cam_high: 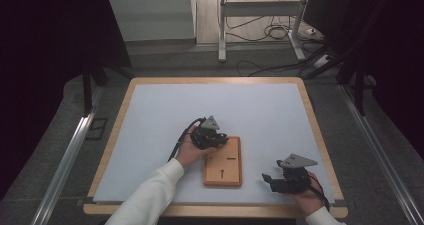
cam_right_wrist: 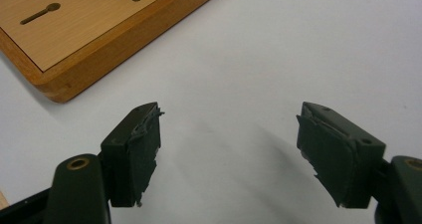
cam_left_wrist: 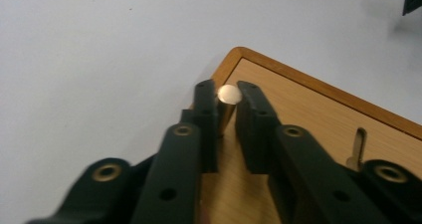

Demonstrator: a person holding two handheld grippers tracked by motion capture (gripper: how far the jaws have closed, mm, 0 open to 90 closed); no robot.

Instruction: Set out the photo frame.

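The left hand-held gripper (cam_left_wrist: pixel 227 107) is clenched on a small metal peg (cam_left_wrist: pixel 227 104). The peg stands tilted between its two black jaws, which press it from both sides. Right under this hand-held gripper is the far corner of a flat wooden board (cam_high: pixel 223 171). The board has thin keyhole slots (cam_right_wrist: pixel 40 13) cut in it. It lies on the pale worktop (cam_high: pixel 165 110). The right hand-held gripper (cam_right_wrist: pixel 229 149) rests just beside the board. Its jaws stand wide apart, with bare worktop between them, well away from the peg.
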